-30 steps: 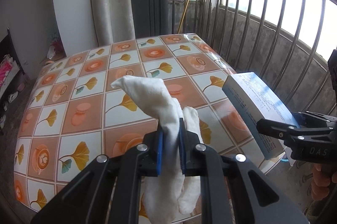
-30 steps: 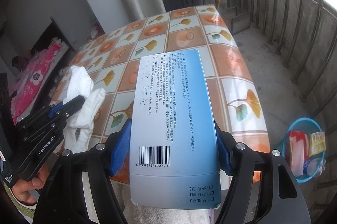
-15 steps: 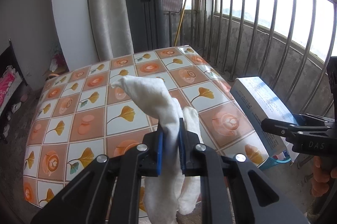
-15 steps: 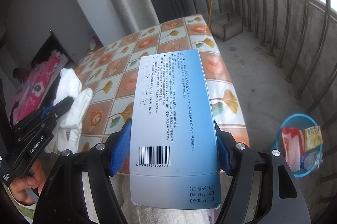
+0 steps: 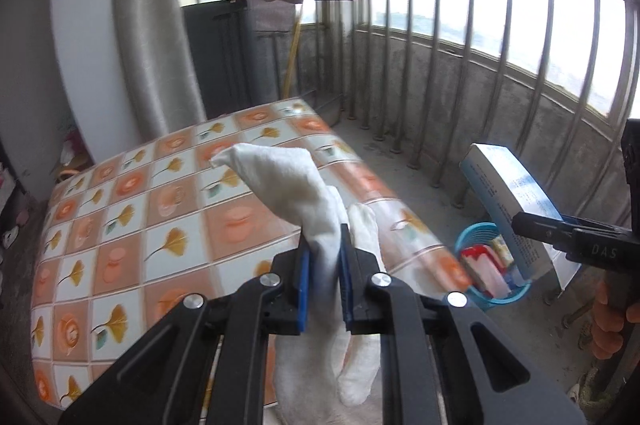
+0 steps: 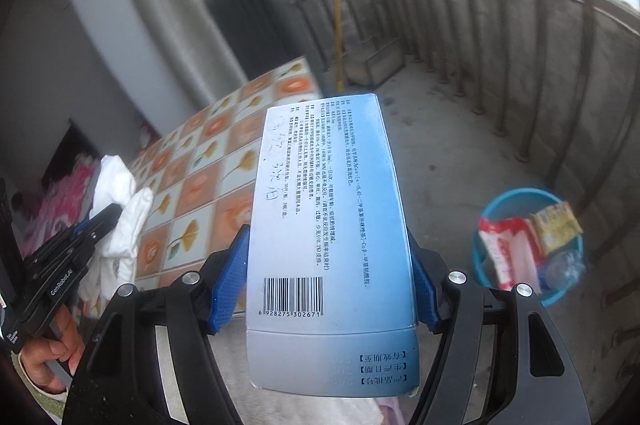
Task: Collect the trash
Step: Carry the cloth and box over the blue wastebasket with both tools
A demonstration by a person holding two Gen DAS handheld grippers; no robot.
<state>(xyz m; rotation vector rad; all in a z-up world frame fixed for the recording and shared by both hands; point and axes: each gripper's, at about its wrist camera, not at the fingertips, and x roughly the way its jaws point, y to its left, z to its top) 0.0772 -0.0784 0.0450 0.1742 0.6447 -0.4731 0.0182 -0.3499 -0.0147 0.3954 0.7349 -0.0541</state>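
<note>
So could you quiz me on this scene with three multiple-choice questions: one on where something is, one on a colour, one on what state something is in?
1. Where does the trash basket stand?
A. on the table
B. on the balcony floor beside the table
C. hung on the railing

2. What colour is the basket?
A. blue
B. green
C. black

3. What are the right tongs doing?
A. gaping empty
B. clamped on a blue-and-white box
C. pinching a white cloth

Answers:
1 B: the basket sits on the concrete floor, off the table edge.
2 A: its rim is bright blue.
3 B: the right tongs press both sides of the box; the left tongs hold the white cloth.
</note>
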